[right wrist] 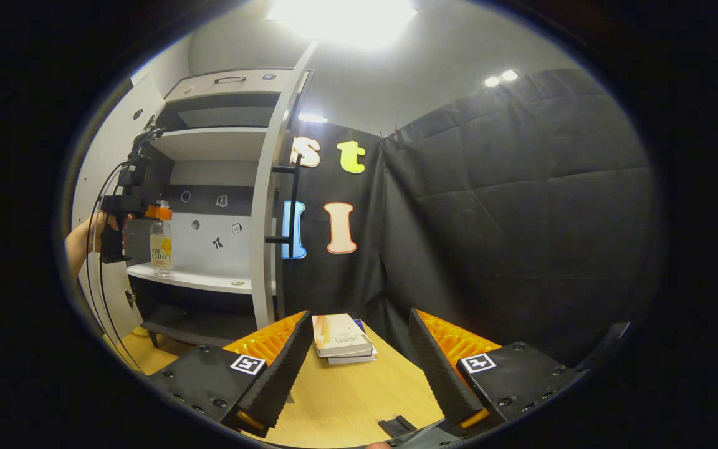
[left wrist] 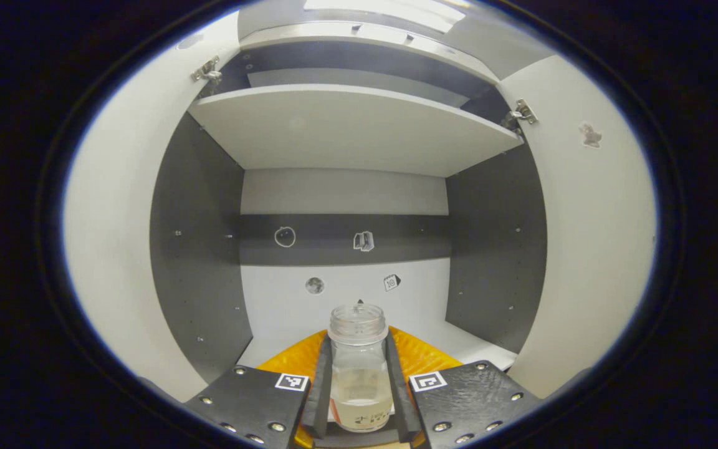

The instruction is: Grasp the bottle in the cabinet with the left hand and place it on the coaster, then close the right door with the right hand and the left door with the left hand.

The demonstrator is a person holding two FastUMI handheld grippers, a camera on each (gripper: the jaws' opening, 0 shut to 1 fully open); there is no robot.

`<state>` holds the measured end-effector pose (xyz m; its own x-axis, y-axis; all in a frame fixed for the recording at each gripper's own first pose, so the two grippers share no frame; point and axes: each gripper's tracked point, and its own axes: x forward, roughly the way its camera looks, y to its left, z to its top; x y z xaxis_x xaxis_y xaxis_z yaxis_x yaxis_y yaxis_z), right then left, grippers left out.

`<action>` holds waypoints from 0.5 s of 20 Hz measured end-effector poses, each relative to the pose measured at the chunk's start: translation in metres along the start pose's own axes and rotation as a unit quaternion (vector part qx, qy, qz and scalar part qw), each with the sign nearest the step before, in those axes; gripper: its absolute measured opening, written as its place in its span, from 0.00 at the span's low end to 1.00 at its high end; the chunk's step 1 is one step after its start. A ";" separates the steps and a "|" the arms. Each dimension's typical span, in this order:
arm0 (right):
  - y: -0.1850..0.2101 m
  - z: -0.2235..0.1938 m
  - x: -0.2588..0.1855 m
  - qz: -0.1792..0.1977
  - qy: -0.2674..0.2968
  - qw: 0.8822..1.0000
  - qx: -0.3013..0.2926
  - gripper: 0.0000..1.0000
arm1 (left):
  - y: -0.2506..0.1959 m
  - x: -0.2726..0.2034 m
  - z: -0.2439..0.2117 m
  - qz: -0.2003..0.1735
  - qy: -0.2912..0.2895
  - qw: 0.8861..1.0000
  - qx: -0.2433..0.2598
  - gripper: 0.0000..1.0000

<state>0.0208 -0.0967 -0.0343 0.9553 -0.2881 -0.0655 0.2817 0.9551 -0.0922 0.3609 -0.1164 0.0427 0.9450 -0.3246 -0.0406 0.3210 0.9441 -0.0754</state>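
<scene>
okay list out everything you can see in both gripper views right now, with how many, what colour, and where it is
bottle: one, clear with pale liquid and no cap on, held between the left gripper's fingers at the front of the cabinet.
cabinet: one, white shelves with dark grey side walls, both doors open.
stickers: several small ones, on the cabinet's back wall.
right door: one, white with a dark bar handle, swung open.
books: a small stack, light covers, on the table beyond the right gripper.
table: one, light wood, under the right gripper.
hand: one, holding the left gripper's handle by the cabinet.
left gripper: one, shut on the bottle.
right gripper: one, open above the table.
</scene>
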 end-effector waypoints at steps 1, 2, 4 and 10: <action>-0.001 0.000 -0.002 0.006 0.000 1.000 0.000 0.98 | -0.001 -0.009 -0.001 0.002 -0.001 1.000 -0.001 0.44; -0.002 0.000 -0.004 0.012 0.001 1.000 0.001 0.98 | -0.002 -0.017 0.000 0.004 -0.001 1.000 -0.001 0.44; -0.005 0.000 -0.008 0.020 0.001 1.000 0.002 0.98 | -0.005 -0.032 0.001 0.007 -0.002 1.000 0.000 0.44; -0.011 -0.001 -0.021 0.046 -0.001 0.999 0.004 0.98 | -0.017 -0.072 -0.004 0.008 -0.009 1.000 0.002 0.44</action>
<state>-0.0025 -0.1007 -0.0328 0.9774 -0.1989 -0.0711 0.1934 0.9781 -0.0773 0.2871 -0.1093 0.0427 0.9508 -0.3088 -0.0238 0.3065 0.9493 -0.0704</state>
